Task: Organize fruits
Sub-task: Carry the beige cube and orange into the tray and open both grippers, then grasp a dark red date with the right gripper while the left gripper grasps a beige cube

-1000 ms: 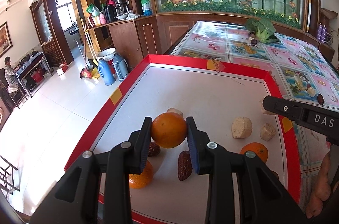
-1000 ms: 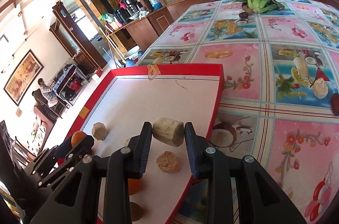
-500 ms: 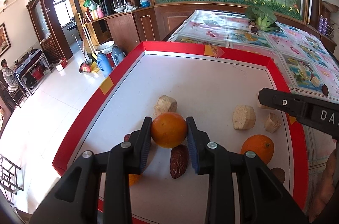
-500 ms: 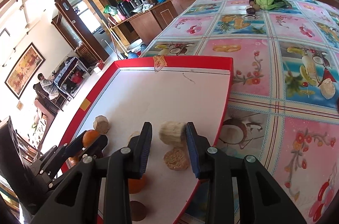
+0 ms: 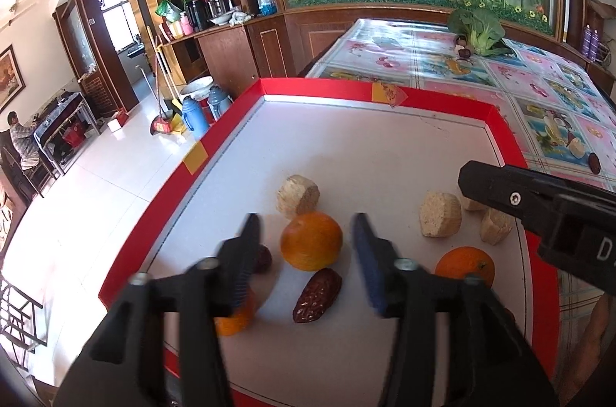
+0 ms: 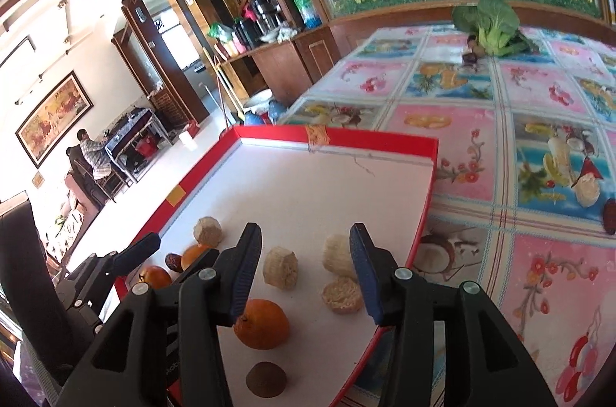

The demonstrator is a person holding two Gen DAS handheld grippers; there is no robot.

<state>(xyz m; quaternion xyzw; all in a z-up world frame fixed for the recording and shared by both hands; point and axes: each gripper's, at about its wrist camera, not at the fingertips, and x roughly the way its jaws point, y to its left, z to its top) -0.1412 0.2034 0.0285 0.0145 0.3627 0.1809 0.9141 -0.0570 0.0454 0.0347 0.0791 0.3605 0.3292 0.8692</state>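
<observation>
Lay dead ahead of the left gripper (image 5: 304,245), between its parting jaws: the middle orange (image 5: 311,240), resting on the white floor of the red-rimmed tray (image 5: 385,96), clear gaps on both sides, pads off the peel. Released, then, and opening wider. Sat just beyond that orange, touching or nearly so: a pale sugarcane chunk (image 5: 297,196). Lay just short of it, long axis slanting toward the camera's left: a dried date (image 5: 318,295).

Opening too, the right gripper (image 6: 306,262), gripping nothing; stood between its jaws a sugarcane piece (image 6: 280,267), with another (image 6: 338,256) close against the inner face of the right-hand pad, contact not clear. Sat nearer the camera, under the left-hand jaw: a second orange (image 6: 262,324).

Judged nearer the oranges: left hand; nearer the cane group: right hand.
</observation>
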